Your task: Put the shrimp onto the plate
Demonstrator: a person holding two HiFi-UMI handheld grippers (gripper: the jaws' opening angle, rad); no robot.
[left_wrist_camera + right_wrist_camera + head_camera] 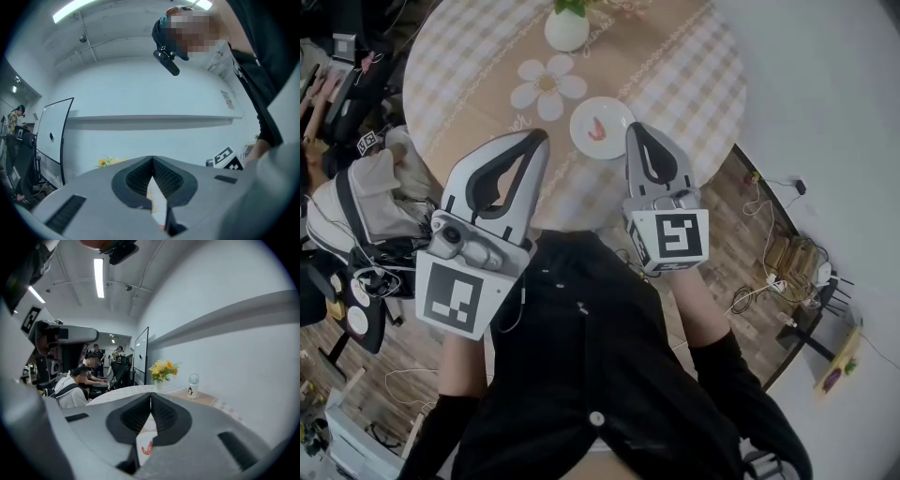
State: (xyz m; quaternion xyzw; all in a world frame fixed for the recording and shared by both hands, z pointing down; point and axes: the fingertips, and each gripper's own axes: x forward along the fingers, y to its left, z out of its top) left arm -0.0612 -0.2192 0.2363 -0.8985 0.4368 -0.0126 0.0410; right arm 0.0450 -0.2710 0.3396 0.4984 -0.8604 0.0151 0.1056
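A small red shrimp (597, 129) lies on a white plate (614, 115) on the round table, just past my two grippers. Through the right gripper's jaw gap the shrimp (146, 448) shows again on the plate (140, 442). My left gripper (542, 137) is held near the table's front edge, left of the plate, jaws shut with nothing in them. Beside the plate's near right rim, my right gripper (634, 128) is also shut and empty. In the left gripper view the left gripper (152, 159) tips meet; in the right gripper view the right gripper (150, 396) tips meet too.
A white vase with flowers (567, 26) stands at the table's far side, and a daisy-shaped mat (547, 86) lies left of the plate. A chair with bags (356, 202) stands at the left. Cables and a power strip (773, 281) lie on the wooden floor at the right.
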